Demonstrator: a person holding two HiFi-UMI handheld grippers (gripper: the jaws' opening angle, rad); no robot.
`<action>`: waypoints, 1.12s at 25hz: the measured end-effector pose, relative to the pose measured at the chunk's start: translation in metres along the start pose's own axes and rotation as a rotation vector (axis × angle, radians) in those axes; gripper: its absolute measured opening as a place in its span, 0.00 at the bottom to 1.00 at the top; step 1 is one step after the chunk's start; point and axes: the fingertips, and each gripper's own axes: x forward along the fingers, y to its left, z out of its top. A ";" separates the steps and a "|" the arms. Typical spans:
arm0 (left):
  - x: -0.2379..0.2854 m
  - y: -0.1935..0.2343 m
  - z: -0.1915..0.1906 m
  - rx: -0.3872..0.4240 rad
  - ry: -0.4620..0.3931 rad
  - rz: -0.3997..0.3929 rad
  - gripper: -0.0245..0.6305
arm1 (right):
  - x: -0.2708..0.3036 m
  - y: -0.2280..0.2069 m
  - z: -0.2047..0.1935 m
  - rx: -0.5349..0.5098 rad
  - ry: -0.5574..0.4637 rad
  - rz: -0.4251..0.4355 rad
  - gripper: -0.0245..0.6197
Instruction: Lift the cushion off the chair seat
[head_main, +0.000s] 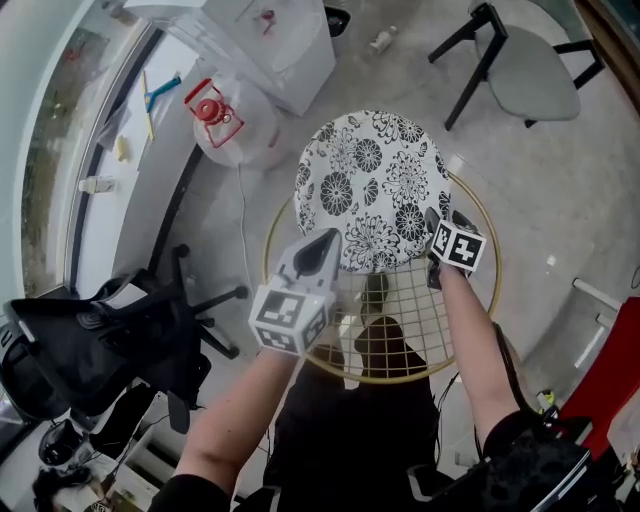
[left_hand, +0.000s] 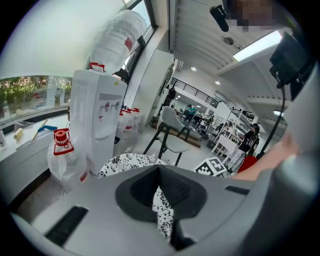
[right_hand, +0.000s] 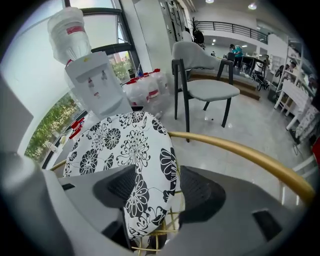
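A round white cushion (head_main: 370, 180) with black flowers lies over the far part of a gold wire chair seat (head_main: 400, 320) and reaches past its far rim. My left gripper (head_main: 322, 245) is at the cushion's near left edge. In the left gripper view its jaws (left_hand: 162, 210) are shut on a fold of the cushion (left_hand: 130, 162). My right gripper (head_main: 445, 220) is at the near right edge. In the right gripper view its jaws (right_hand: 155, 187) stand wide, with the cushion's edge (right_hand: 120, 145) between them and a gap at the right pad. The gold rim (right_hand: 240, 150) runs just beyond.
A white water dispenser (head_main: 270, 40) and a clear bottle with a red cap (head_main: 225, 125) stand beyond the chair on the left. A grey chair with black legs (head_main: 530, 75) is at the far right. A black office chair (head_main: 100, 330) sits near left, a red object (head_main: 615, 370) near right.
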 end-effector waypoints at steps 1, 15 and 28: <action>0.000 0.001 -0.003 -0.001 0.002 0.001 0.05 | 0.003 -0.003 -0.001 -0.007 0.003 -0.012 0.48; -0.005 0.011 -0.026 -0.002 0.033 -0.016 0.05 | 0.037 -0.013 -0.025 -0.022 0.067 -0.062 0.48; -0.013 0.002 -0.030 0.005 0.046 -0.028 0.05 | 0.038 -0.023 -0.033 -0.020 0.087 -0.090 0.31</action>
